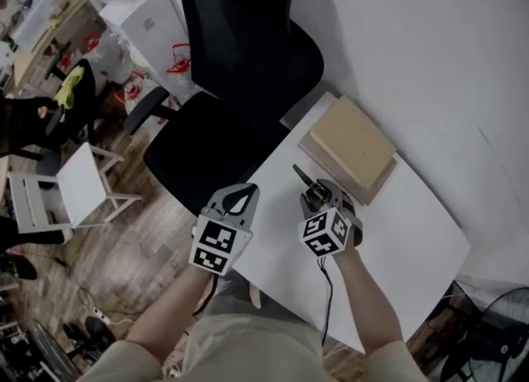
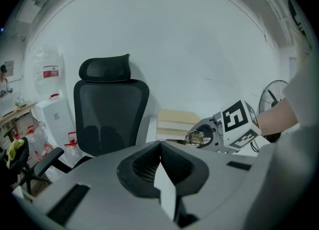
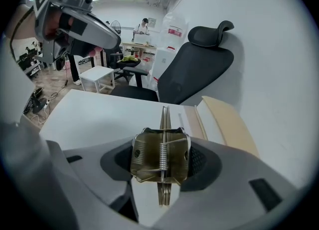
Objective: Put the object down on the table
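Note:
A brass-coloured metal spring clip [image 3: 160, 160] sits between the jaws of my right gripper [image 3: 160, 144], which is shut on its handle plates. The clip's thin nose points forward over the white table [image 3: 99, 117]. From the head view the clip [image 1: 303, 182] is held just above the table [image 1: 397, 231], in front of my right gripper [image 1: 318, 200]. My left gripper [image 1: 237, 197] hovers at the table's left edge, its jaws together with nothing between them. The left gripper view shows my left gripper [image 2: 161, 145] shut, and the right gripper [image 2: 205, 135] with the clip [image 2: 195, 137] beyond it.
A flat tan box [image 1: 351, 145] lies on the table's far end against the wall, just beyond the clip. A black office chair [image 1: 240, 58] stands off the table's left end. A small white stool [image 1: 83, 182] and clutter fill the floor at left; a fan [image 1: 496, 331] stands at lower right.

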`<move>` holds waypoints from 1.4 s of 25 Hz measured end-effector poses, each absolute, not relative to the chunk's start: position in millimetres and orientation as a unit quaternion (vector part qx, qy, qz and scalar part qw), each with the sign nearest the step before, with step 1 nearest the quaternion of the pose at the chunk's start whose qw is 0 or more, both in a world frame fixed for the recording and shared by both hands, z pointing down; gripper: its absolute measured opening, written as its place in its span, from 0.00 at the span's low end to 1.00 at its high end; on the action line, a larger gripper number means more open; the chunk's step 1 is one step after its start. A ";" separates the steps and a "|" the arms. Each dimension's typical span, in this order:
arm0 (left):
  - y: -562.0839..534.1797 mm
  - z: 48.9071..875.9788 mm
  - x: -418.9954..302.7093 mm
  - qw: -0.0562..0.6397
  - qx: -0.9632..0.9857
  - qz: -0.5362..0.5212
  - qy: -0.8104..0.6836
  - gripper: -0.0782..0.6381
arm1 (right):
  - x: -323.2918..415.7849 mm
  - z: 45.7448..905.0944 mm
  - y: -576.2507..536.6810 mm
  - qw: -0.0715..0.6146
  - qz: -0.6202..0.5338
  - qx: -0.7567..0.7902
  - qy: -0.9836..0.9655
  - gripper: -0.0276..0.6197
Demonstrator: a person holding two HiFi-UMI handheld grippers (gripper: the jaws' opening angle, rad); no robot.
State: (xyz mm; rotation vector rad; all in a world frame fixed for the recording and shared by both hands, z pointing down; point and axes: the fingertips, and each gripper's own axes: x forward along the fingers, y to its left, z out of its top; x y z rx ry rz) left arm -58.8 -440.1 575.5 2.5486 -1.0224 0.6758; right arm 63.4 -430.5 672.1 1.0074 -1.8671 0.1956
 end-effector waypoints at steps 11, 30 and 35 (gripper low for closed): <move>-460.3 609.7 -63.9 0.183 0.895 0.250 -0.321 0.14 | 56.5 713.6 -452.2 0.523 0.103 0.418 -0.735 0.40; -459.5 617.5 -83.3 0.193 0.901 0.264 -0.283 0.14 | 39.5 710.6 -454.9 0.511 0.107 0.477 -0.707 0.46; -455.0 611.6 -89.7 0.194 0.898 0.258 -0.297 0.14 | 36.3 712.4 -449.9 0.509 0.108 0.481 -0.705 0.50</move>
